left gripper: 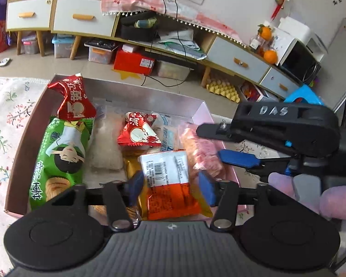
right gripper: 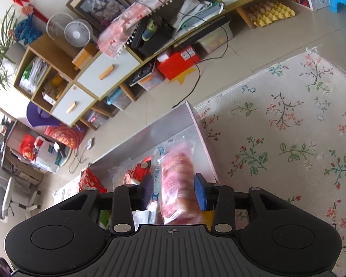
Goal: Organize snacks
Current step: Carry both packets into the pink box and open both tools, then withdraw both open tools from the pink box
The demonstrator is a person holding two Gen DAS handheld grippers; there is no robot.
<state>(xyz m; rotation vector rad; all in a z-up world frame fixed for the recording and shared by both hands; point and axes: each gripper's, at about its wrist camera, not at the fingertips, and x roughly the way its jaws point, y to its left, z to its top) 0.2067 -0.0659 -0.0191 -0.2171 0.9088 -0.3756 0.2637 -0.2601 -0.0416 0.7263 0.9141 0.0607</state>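
Snacks crowd the box (left gripper: 30, 124) as my left gripper (left gripper: 170, 188) straddles an orange packet (left gripper: 170, 189), my right (right gripper: 173, 192) a pink pack (right gripper: 176, 184), both parted, pads off.

Left wrist view: mounted behind left gripper (left gripper: 170, 184), faces forward and steeply down, close above box (left gripper: 23, 143) of snacks; cabinet (left gripper: 85, 20) along far wall.
Right wrist view: behind right gripper (right gripper: 173, 191), same downward tilt, rolled sideways, close over box (right gripper: 203, 138) right edge and rug (right gripper: 288, 127).
Shared: box, pink packet (left gripper: 203, 150) (right gripper: 177, 180), cabinet (right gripper: 103, 69), red carton (left gripper: 133, 62) (right gripper: 177, 62).
Left view also shows right gripper (left gripper: 219, 143) from side.
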